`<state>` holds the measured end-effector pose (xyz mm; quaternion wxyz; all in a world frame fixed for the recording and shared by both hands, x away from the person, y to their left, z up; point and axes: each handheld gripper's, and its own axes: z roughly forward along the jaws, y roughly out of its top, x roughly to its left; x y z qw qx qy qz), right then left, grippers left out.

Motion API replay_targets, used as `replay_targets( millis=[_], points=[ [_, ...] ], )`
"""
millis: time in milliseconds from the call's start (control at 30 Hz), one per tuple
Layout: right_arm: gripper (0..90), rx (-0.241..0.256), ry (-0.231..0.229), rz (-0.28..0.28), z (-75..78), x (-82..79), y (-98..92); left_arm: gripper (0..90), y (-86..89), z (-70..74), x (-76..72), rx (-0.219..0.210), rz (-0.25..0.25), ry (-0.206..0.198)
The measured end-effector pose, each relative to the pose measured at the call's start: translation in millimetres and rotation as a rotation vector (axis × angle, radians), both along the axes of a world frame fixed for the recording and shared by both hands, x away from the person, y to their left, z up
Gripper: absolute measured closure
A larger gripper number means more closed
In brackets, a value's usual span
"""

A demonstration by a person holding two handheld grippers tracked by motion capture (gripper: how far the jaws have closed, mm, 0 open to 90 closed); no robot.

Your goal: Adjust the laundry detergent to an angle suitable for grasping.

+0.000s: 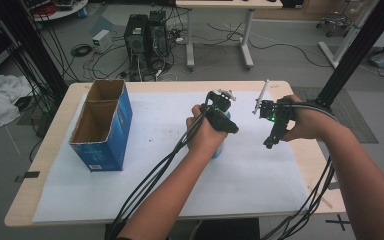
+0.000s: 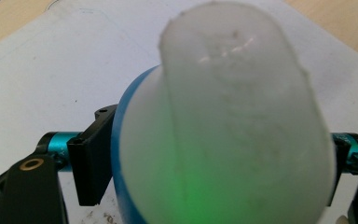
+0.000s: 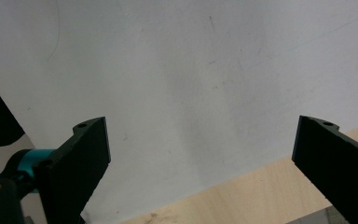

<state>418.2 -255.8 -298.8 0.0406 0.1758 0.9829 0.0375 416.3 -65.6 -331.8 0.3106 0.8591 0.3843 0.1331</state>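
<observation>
A white container with a blue band [image 2: 223, 130] stands on the white sheet [image 1: 155, 130], close up in the left gripper view. My left gripper [image 2: 214, 163] is shut on it, one black jaw pressed against each side. From above, the left gripper [image 1: 223, 131] points down at mid-table, and a bit of the blue container [image 1: 218, 151] shows under the hand. My right gripper [image 1: 271, 141] hangs to its right over the sheet. Seen from its own camera, the right gripper [image 3: 205, 149] is open, its jaws wide apart with nothing between them.
An open blue cardboard box [image 1: 104, 125] stands at the left of the wooden table [image 1: 55, 125]. Below the right gripper, the sheet's edge meets bare wood [image 3: 242, 200]. Computer towers [image 1: 147, 37] and cables lie on the floor behind.
</observation>
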Motion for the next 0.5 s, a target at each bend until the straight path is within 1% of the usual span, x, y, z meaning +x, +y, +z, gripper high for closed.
replay_targets(
  millis=[67,133,200,267,300,333,367,433,467,500],
  points=[
    [3.2,0.004,-0.002,0.002,0.2,0.6,-0.5,24.2,0.7,0.6,-0.5,0.005,0.004,-0.006],
    [3.2,0.004,-0.003,0.001,0.4,0.5,-0.5,26.9,0.6,0.4,-0.6,0.006,0.008,-0.008],
    [3.3,0.004,-0.003,0.002,0.4,0.6,-0.5,26.9,0.6,0.4,-0.6,0.006,0.008,-0.008],
    [3.3,0.005,-0.009,-0.001,-0.1,1.7,-1.8,27.3,-0.6,-1.6,-1.7,0.032,0.006,-0.015],
    [3.3,0.009,-0.007,-0.01,-0.1,1.2,-1.8,27.3,-1.2,-1.9,-2.2,0.034,0.013,-0.019],
    [3.2,0.009,-0.007,-0.013,-0.1,1.1,-2.1,28.9,-0.8,-1.6,-2.2,0.042,0.004,-0.02],
    [3.2,0.009,-0.007,-0.013,-0.1,1.1,-2.1,31.1,-0.8,-1.6,-2.2,0.042,0.004,-0.02],
    [3.3,0.008,-0.008,-0.012,-0.1,1.3,-2.5,31.1,-0.8,-1.6,-2.2,0.042,0.004,-0.02],
    [3.3,0.008,-0.008,-0.012,-0.1,1.3,-2.5,31.1,-0.3,-1.8,-1.9,0.035,0.008,-0.019],
    [3.2,0.01,-0.005,-0.016,-0.1,1.6,-3.4,33.1,0.0,-1.8,-1.6,0.032,0.005,-0.017]
  ],
)
